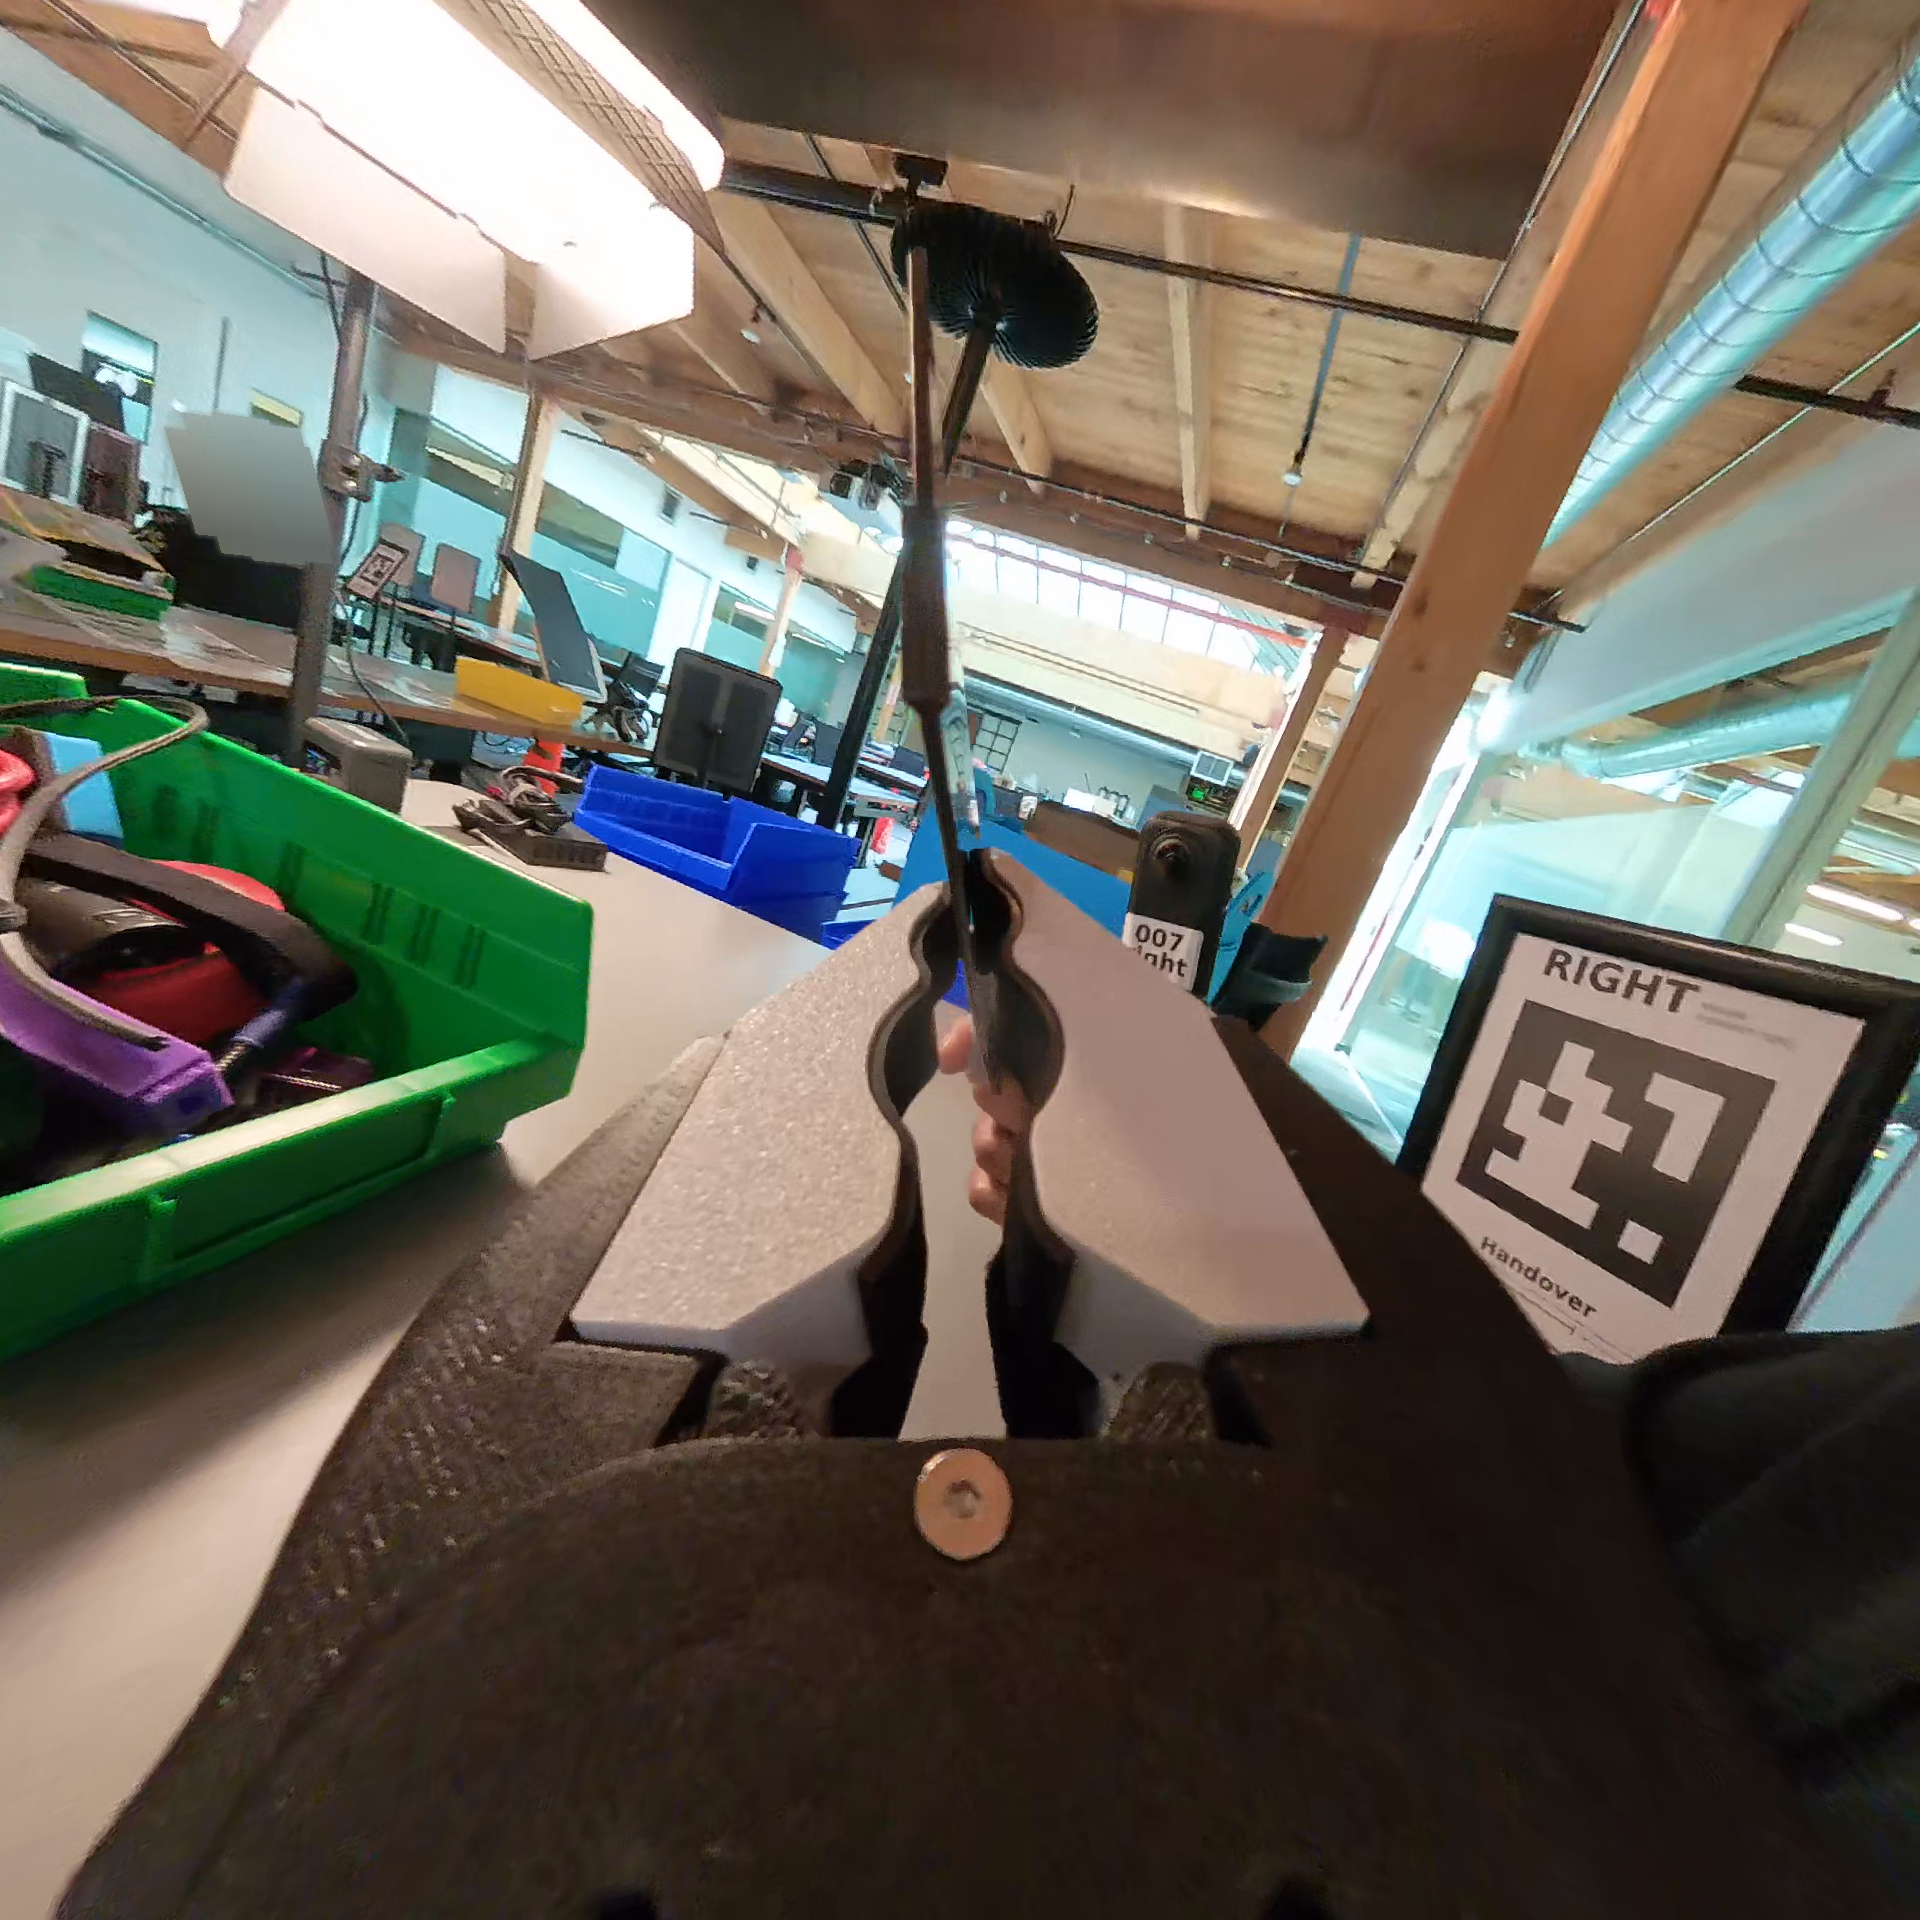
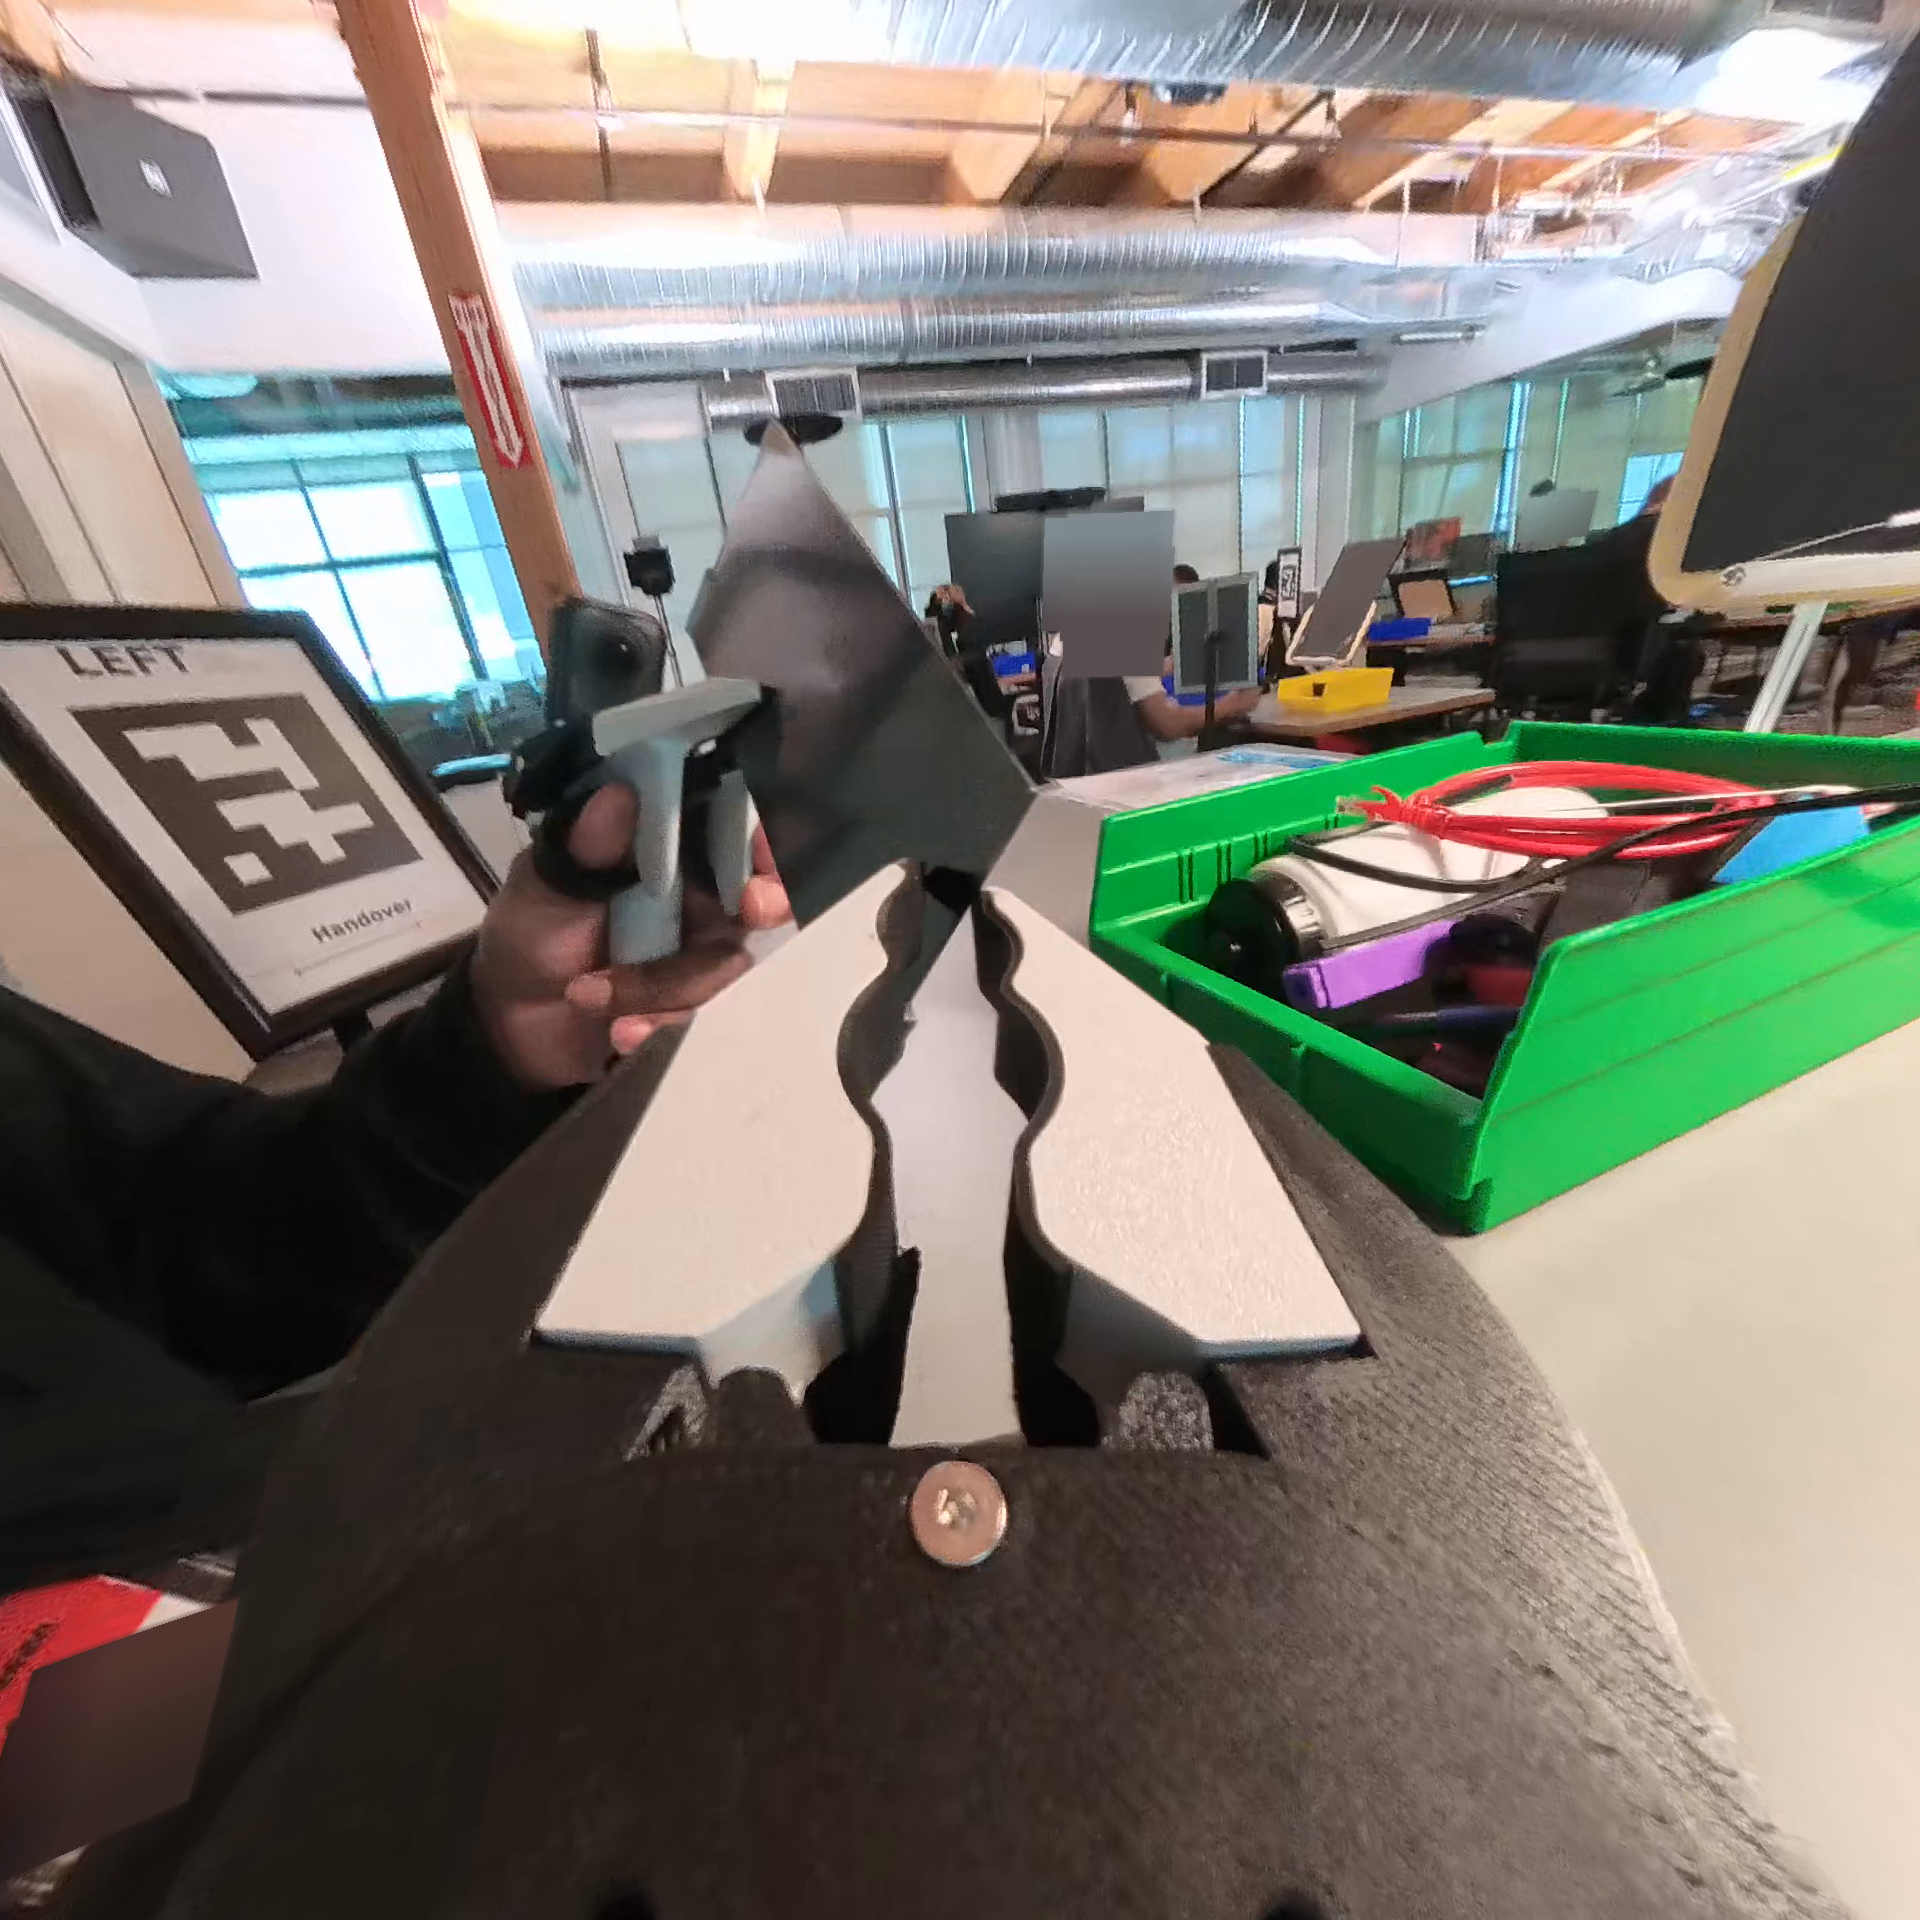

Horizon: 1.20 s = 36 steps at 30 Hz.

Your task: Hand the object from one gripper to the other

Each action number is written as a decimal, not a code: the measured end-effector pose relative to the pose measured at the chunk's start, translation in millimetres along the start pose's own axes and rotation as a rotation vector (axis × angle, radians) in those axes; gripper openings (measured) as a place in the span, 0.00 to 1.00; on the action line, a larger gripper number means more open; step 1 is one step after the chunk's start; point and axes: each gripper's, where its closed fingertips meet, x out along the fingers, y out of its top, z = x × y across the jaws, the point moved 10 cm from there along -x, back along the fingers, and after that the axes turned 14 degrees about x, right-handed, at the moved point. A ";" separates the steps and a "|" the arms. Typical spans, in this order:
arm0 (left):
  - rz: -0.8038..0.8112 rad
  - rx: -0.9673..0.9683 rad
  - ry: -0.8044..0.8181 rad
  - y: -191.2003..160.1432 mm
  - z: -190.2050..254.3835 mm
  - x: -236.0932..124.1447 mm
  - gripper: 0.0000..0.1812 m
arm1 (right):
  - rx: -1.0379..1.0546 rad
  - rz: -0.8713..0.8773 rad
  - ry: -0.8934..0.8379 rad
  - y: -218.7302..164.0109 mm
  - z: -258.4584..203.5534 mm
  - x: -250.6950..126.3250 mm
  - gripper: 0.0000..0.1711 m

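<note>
A thin dark grey flat plate (image 2: 842, 707) with pointed corners is held up above the table. In the left wrist view it shows edge-on (image 1: 932, 644), rising from my left gripper (image 1: 971, 883), which is shut on its lower end. The right wrist view shows that left gripper (image 2: 743, 764), held by a hand (image 2: 582, 977), clamped on the plate's left edge. My right gripper (image 2: 945, 888) has its jaws a little apart, with the plate's bottom corner between them. Bare table shows beside that corner. The right gripper's black camera body (image 1: 1184, 873) peeks out behind my left finger.
A green bin (image 1: 416, 987) of cables and parts stands on the grey table (image 1: 208, 1455); it is on the right in the right wrist view (image 2: 1662, 1091). Framed marker signs stand close by (image 1: 1621, 1143) (image 2: 239, 800). Blue bins (image 1: 727, 842) sit farther back.
</note>
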 end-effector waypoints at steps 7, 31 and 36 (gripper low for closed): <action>-0.098 0.032 -0.046 1.5 2.8 1.4 0.02 | -0.026 0.063 -0.026 10.9 -1.3 -10.9 0.21; -0.169 -0.041 -0.180 -5.8 8.2 7.3 0.06 | -0.064 -0.124 0.178 -17.7 -27.6 23.7 0.02; -0.168 0.006 -0.178 -9.2 8.4 7.9 0.09 | -0.061 -0.067 0.194 -14.3 -28.5 21.9 0.02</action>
